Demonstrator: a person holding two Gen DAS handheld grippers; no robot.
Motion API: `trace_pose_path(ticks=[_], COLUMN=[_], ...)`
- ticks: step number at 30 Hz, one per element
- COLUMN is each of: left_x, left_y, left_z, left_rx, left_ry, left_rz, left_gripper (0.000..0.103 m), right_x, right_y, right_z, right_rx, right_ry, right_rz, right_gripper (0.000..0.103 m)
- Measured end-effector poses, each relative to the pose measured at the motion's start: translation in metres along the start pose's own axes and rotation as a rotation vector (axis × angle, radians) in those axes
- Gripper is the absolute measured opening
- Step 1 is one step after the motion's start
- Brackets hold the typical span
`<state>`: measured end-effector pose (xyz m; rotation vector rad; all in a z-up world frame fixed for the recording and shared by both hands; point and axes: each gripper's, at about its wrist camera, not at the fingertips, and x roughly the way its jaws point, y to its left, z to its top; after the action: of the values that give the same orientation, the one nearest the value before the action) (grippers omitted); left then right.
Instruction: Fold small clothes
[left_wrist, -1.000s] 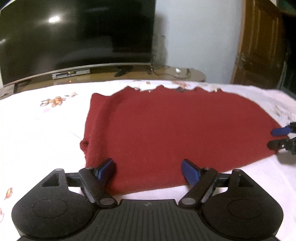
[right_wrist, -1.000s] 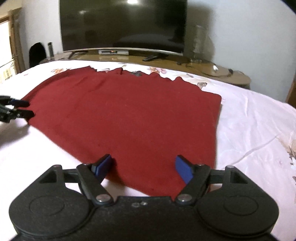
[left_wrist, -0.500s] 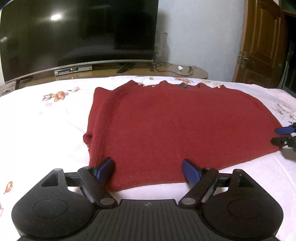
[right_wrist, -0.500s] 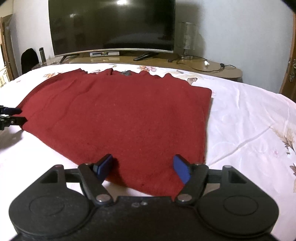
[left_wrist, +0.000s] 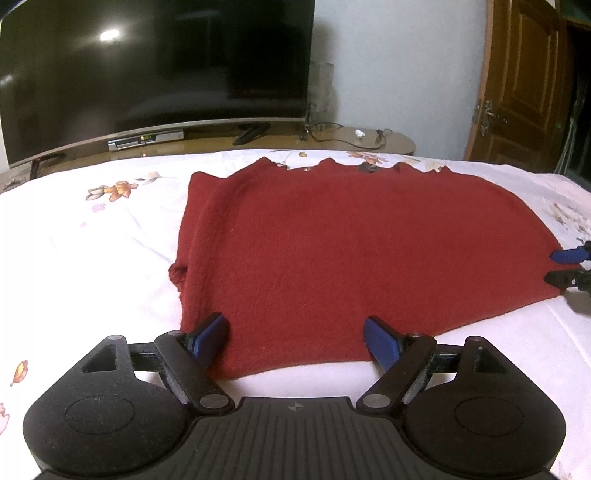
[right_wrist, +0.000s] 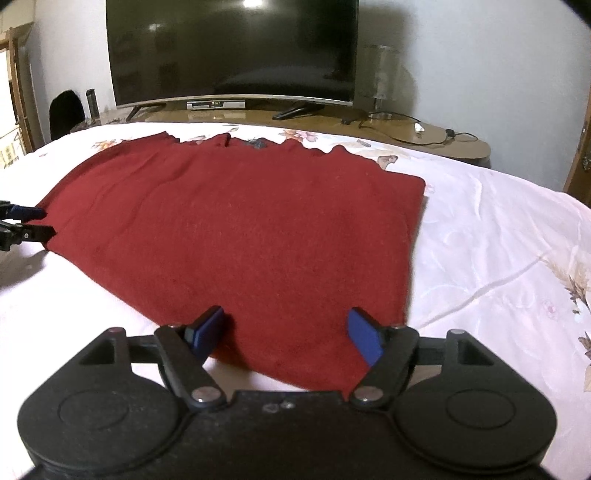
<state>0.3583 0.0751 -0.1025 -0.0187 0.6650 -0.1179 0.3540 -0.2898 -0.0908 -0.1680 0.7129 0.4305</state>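
A dark red knitted garment (left_wrist: 351, 251) lies flat on the white bed; it also shows in the right wrist view (right_wrist: 240, 229). My left gripper (left_wrist: 297, 338) is open, its blue pads spread over the garment's near left edge. My right gripper (right_wrist: 284, 330) is open over the near right corner. Each gripper's tips show at the other view's edge: the right gripper (left_wrist: 565, 266) and the left gripper (right_wrist: 33, 223), both at the cloth's near edge. Neither holds cloth.
The white floral bedsheet (left_wrist: 92, 258) surrounds the garment. A large TV (left_wrist: 155, 70) stands on a wooden stand (right_wrist: 424, 136) beyond the bed. A wooden door (left_wrist: 524, 85) is at the right.
Both grippers have pulled back and risen a little from the garment, so more of the room shows. The garment has not moved. Both stay open.
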Motion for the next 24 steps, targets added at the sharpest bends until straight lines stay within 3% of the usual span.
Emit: trace_pose_path(ticks=[7, 10, 11, 15, 19, 24], left_x=[-0.006, -0.028, -0.037, -0.048, -0.040, -0.024], left_y=[0.000, -0.007, -0.008, -0.002, 0.014, 0.043], left_z=[0.006, 0.010, 0.007, -0.015, -0.025, -0.033], left_rx=[-0.008, -0.001, -0.034, -0.278, -0.530, -0.834], left_ry=[0.047, 0.089, 0.089, 0.102, 0.031, -0.070], left_rz=[0.009, 0.049, 0.044, -0.089, -0.100, -0.172], left_gripper=[0.082, 0.082, 0.082, 0.082, 0.082, 0.082], right_x=[0.000, -0.009, -0.020, -0.046, -0.051, -0.053], right_y=[0.003, 0.010, 0.017, 0.038, 0.044, 0.043], right_z=[0.001, 0.012, 0.015, 0.008, -0.004, -0.004], right_rx=[0.014, 0.051, 0.051, 0.082, 0.203, 0.279], right_ry=[-0.003, 0.028, 0.001, -0.049, -0.066, -0.076], right_rz=[-0.022, -0.060, -0.049, 0.017, 0.023, 0.023], right_gripper=[0.075, 0.073, 0.074, 0.074, 0.072, 0.071])
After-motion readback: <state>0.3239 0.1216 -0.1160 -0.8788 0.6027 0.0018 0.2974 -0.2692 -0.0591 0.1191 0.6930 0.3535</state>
